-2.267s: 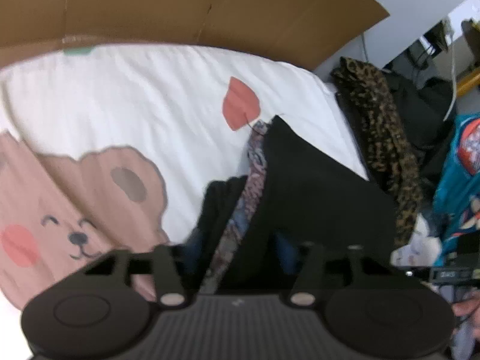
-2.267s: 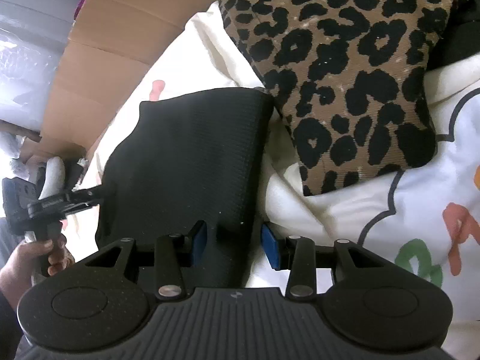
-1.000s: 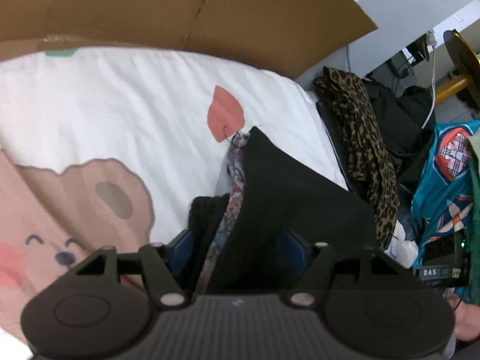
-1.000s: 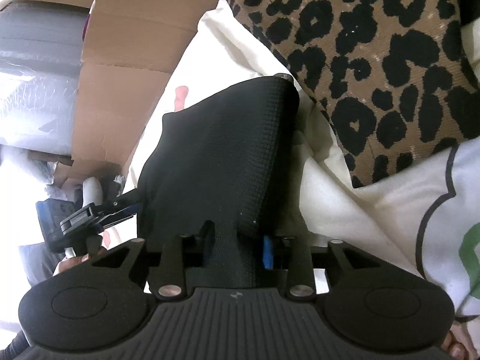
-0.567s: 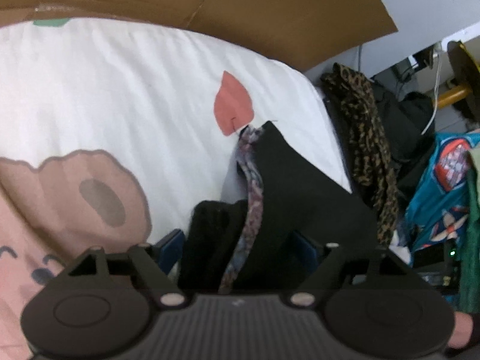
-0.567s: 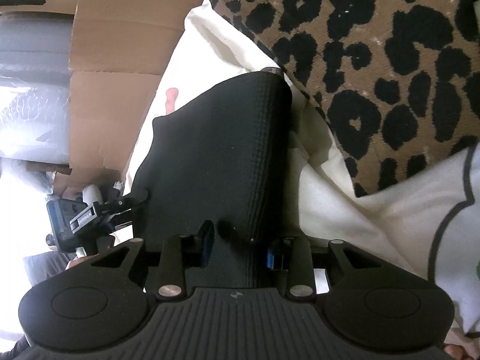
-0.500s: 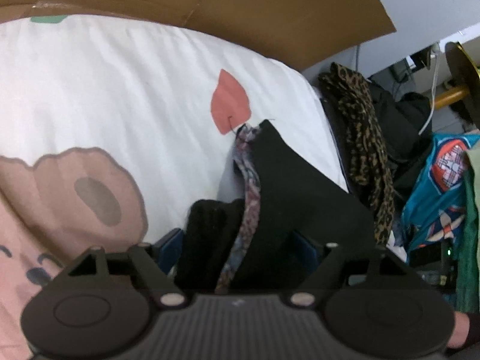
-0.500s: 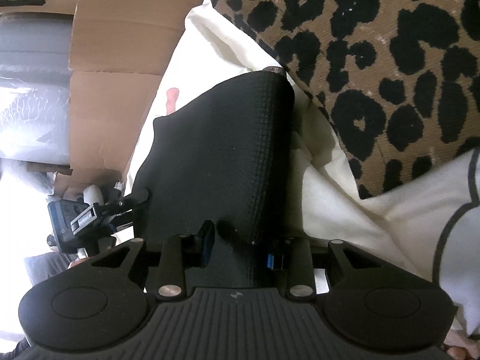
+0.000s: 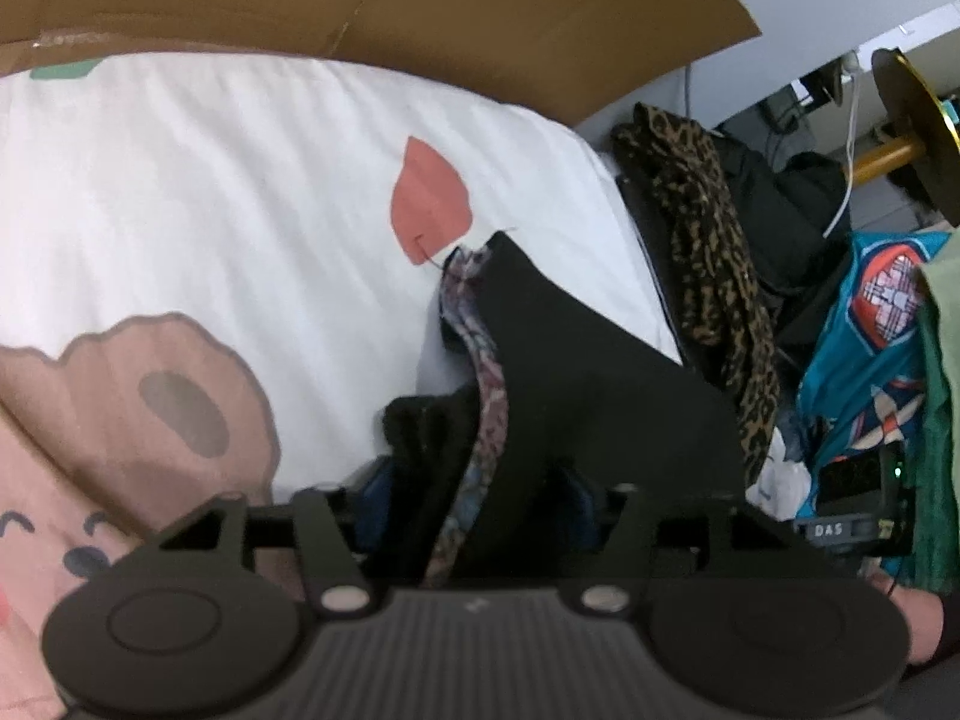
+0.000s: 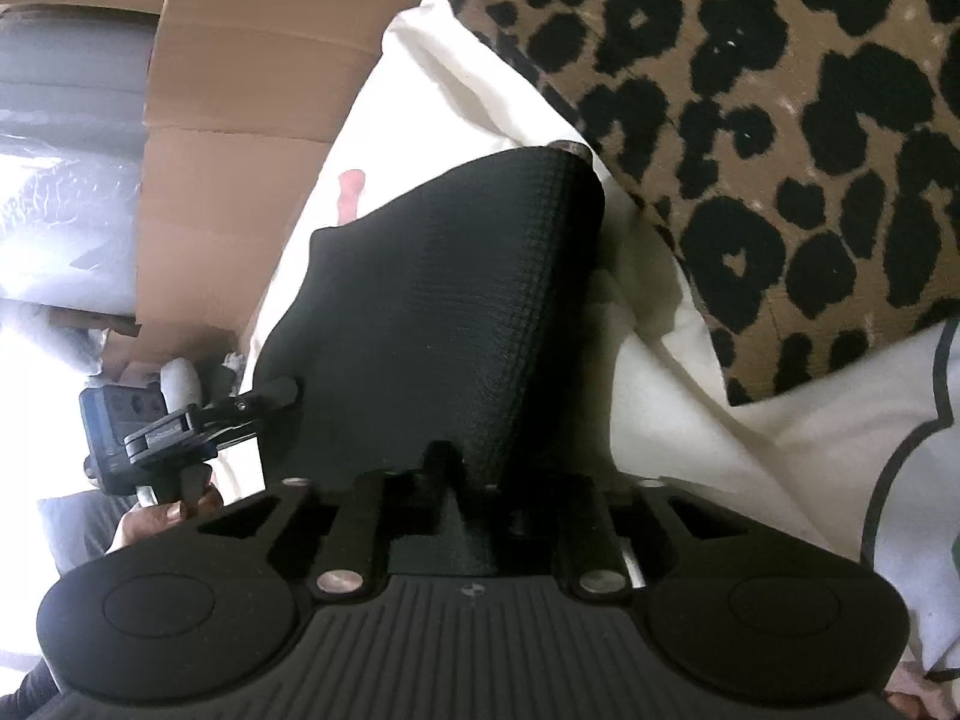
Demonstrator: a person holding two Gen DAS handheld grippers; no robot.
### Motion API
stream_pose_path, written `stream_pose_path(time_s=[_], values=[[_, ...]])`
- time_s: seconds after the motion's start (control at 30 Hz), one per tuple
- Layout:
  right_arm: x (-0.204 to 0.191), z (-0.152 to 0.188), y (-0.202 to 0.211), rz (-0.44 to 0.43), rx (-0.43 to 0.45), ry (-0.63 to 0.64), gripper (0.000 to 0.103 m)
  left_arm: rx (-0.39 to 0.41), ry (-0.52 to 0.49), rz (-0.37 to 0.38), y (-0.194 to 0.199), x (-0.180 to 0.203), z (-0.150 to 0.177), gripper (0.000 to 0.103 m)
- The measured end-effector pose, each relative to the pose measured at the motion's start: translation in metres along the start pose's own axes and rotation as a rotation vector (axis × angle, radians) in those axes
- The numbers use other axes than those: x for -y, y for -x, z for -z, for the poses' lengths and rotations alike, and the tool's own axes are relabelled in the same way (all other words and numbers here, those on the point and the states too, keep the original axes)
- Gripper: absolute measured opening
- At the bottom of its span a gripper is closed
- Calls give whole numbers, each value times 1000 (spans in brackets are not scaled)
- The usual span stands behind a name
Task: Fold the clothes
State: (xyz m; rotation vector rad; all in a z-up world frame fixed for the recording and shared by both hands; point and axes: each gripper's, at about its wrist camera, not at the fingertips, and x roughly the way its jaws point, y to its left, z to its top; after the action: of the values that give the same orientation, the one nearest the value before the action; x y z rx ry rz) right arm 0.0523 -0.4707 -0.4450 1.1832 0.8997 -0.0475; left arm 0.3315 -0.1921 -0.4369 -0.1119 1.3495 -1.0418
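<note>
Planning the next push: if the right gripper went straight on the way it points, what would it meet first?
The black garment it is already shut on; the right gripper has that fabric bunched between its fingers. Past it probably comes the white bedding, though depth is unclear.

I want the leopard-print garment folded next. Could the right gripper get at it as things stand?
Probably not yet: the right gripper is clamped on the black garment. The leopard-print garment lies uncovered just beyond.

Bedroom in home: bed with bear-print sheet (image 9: 252, 192), leopard-print garment (image 10: 780, 120), heaped clothes (image 9: 870, 330) beside bed, flattened cardboard (image 9: 420, 6) against wall.
</note>
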Motion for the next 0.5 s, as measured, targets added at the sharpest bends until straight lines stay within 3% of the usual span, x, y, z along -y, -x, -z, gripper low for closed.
stream_pose_path(time_s=[0.27, 0.3, 0.4, 0.5], values=[[7, 2, -9, -26, -13, -36, 33, -10, 33, 70, -9, -13, -2, 73], [7, 3, -11, -30, -18, -40, 33, -14, 48, 89, -10, -15, -3, 71], [6, 3, -17, -35, -31, -47, 29, -35, 75, 125, -14, -19, -3, 52], [5, 3, -18, -31, -36, -44, 18, -51, 58, 118, -15, -17, -3, 46]])
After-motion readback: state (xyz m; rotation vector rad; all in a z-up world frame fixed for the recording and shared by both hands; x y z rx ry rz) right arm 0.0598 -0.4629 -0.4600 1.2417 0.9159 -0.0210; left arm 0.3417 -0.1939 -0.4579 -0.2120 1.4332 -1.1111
